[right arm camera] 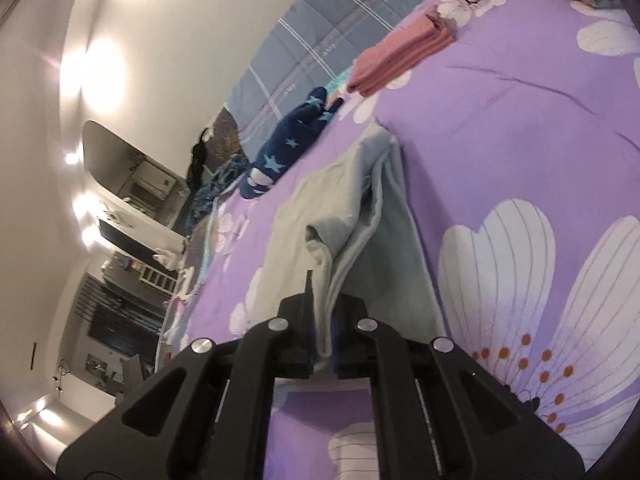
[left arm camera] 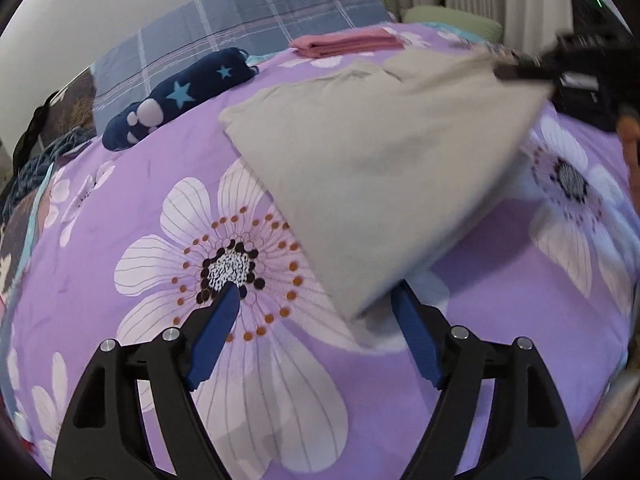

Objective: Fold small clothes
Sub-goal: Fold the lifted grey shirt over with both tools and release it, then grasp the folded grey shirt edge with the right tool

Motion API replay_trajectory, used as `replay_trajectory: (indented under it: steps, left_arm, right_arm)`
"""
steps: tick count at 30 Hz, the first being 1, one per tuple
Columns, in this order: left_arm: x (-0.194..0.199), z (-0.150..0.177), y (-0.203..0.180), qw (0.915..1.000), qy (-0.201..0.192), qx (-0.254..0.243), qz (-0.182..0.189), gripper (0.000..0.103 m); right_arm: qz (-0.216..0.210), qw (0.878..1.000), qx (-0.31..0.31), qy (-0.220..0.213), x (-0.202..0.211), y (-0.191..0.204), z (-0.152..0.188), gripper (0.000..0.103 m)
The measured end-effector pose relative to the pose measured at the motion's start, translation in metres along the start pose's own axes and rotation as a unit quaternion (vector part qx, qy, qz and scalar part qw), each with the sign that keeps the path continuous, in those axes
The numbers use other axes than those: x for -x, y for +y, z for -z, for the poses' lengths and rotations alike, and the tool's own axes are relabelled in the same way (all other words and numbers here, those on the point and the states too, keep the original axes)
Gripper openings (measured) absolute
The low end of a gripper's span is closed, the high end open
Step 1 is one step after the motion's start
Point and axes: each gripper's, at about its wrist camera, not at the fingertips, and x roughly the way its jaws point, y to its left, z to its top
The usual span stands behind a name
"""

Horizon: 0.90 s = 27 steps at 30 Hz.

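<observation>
right gripper (right arm camera: 322,344) fingers pinch a corner of the grey garment (left arm camera: 372,168), lifting it off the purple floral bedspread (left arm camera: 120,184); left gripper (left arm camera: 316,316) stands wide, empty, at its low corner. best to close there first, then draw both corners taut and level.

Navy star plush toy (left arm camera: 176,98), plaid quilt (left arm camera: 256,16)

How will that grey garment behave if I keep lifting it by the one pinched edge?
Likely floppy: the grey garment sags in a slack sheet from the right gripper, which is shut on its bunched edge. Probably light, since a thin pinch holds it up. The free corner near the open left gripper may drag across the purple bedspread.
</observation>
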Motion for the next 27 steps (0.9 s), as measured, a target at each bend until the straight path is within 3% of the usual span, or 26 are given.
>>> replay_trajectory:
  steps: [7, 11, 14, 15, 17, 19, 23, 27]
  left_arm:
    - [-0.003, 0.005, 0.011, 0.9992, 0.0, 0.023, -0.032, 0.08]
    - [0.001, 0.022, 0.024, 0.9985, 0.015, 0.043, -0.031, 0.08]
    - [0.008, 0.032, 0.032, 0.9971, 0.02, 0.052, -0.052, 0.078]
    - [0.013, 0.032, 0.038, 0.9969, 0.021, 0.062, -0.043, 0.076]
    - [0.022, 0.031, 0.045, 0.9966, 0.015, 0.079, -0.014, 0.055]
    - [0.035, 0.023, 0.046, 0.9957, -0.009, 0.09, 0.021, 0.04]
    - [0.041, 0.001, 0.029, 0.9932, -0.07, 0.075, 0.055, 0.037]
    - [0.008, -0.015, 0.007, 0.994, -0.06, 0.064, 0.065, 0.037]
  right_arm:
    - [0.038, 0.999, -0.011, 0.009, -0.003, -0.015, 0.008, 0.005]
    - [0.113, 0.992, 0.004, 0.051, -0.012, -0.035, 0.022, 0.004]
    - [0.114, 0.992, 0.011, 0.051, -0.003, -0.04, 0.028, 0.009]
    - [0.124, 0.991, 0.023, 0.045, 0.001, -0.035, 0.027, 0.018]
    - [0.162, 0.984, 0.075, -0.001, 0.016, -0.016, 0.024, 0.021]
    - [0.164, 0.975, 0.144, -0.039, 0.024, 0.008, 0.021, 0.021]
    - [0.146, 0.963, 0.212, -0.075, 0.015, 0.035, 0.026, 0.022]
    - [0.129, 0.968, 0.212, -0.022, -0.015, 0.031, 0.03, 0.021]
